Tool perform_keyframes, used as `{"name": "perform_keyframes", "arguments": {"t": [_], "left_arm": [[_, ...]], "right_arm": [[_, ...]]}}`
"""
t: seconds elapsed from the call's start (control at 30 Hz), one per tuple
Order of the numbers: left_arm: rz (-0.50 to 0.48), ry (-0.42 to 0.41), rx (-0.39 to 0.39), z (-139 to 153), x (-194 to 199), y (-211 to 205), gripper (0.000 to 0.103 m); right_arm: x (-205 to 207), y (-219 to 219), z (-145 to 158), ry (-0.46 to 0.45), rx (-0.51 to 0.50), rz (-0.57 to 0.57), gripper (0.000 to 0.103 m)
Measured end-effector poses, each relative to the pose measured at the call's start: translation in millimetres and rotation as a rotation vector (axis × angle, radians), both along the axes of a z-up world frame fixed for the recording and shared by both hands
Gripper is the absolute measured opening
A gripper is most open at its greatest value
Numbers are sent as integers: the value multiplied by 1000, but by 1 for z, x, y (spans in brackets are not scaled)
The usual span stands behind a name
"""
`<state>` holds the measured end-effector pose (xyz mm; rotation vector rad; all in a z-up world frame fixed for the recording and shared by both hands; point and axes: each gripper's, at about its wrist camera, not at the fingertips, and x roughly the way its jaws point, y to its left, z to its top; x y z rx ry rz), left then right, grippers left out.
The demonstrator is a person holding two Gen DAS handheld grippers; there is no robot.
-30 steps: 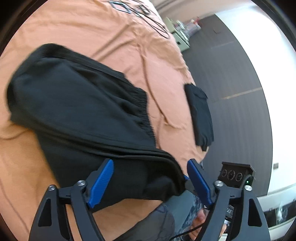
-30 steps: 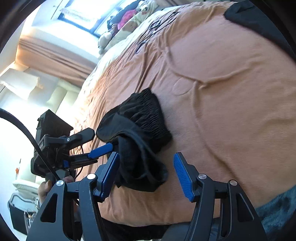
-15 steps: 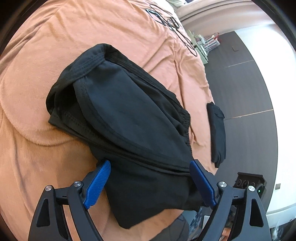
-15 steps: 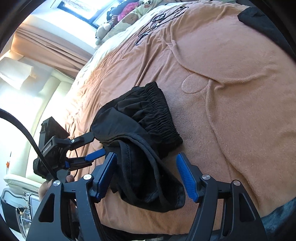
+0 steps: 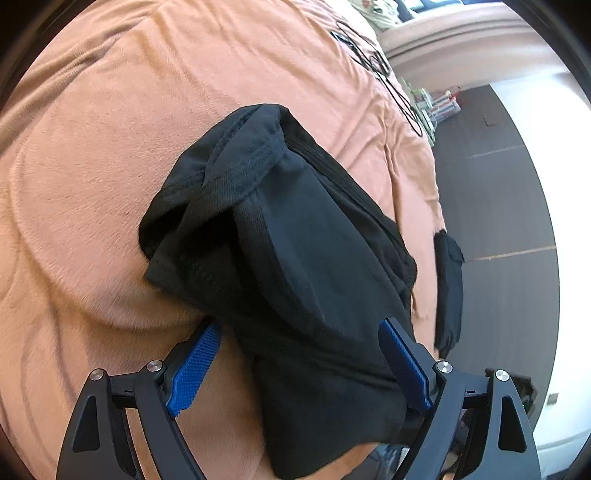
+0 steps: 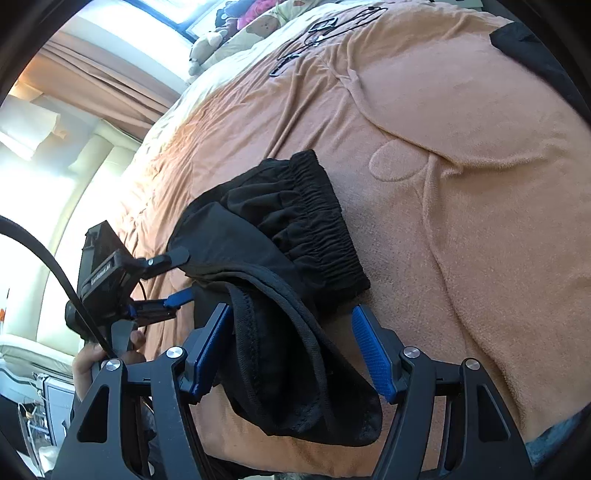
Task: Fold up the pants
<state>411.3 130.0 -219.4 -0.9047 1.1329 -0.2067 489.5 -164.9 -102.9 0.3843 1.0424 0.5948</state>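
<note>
The black pants (image 5: 295, 266) lie folded in a thick bundle on the orange blanket (image 5: 110, 147) near the bed's front edge. Their elastic waistband (image 6: 317, 221) faces the bed's middle in the right wrist view. My left gripper (image 5: 299, 365) is open, its blue pads on either side of the bundle's near end. My right gripper (image 6: 291, 354) is open too, astride the other end of the pants (image 6: 273, 295). The left gripper (image 6: 173, 277) also shows in the right wrist view, at the bundle's left side.
A second black garment (image 5: 448, 291) hangs over the bed's right edge; it also shows at the top right of the right wrist view (image 6: 532, 51). Black cables (image 5: 373, 62) lie far up the blanket. Dark floor (image 5: 498, 221) is to the right. Plush toys (image 6: 229, 33) sit by the window.
Both grippers have moved in closer over the folded pants, so that the bundle now sits between each pair of open pads. The pants have hardly shifted.
</note>
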Motion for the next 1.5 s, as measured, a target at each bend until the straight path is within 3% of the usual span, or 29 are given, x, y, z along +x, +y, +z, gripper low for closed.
{"name": "perform_keyframes", "arguments": {"t": [0.17, 0.23, 0.27, 0.33, 0.43, 0.7, 0.93, 1.5], "left_arm": [[51, -25, 26, 5, 11, 4, 86], [82, -36, 67, 14, 11, 10, 69], [91, -30, 91, 17, 12, 12, 64], [100, -17, 118, 22, 15, 17, 34], [112, -44, 139, 38, 19, 24, 20], [69, -128, 161, 78, 42, 10, 13], [1, -167, 184, 104, 70, -16, 13], [-146, -140, 231, 98, 110, -79, 14]], "right_arm": [[-3, -6, 0, -2, -17, -8, 65], [-5, -8, 0, -10, -29, -16, 59], [-5, -8, 0, -11, -32, -14, 50], [-6, -9, -1, -3, -24, -6, 38], [-9, -8, 1, -18, -28, 7, 27], [-18, -19, 2, -29, 1, 7, 9], [-25, -28, -4, -6, 78, 18, 4], [-38, -36, -25, 46, 114, 10, 3]]}}
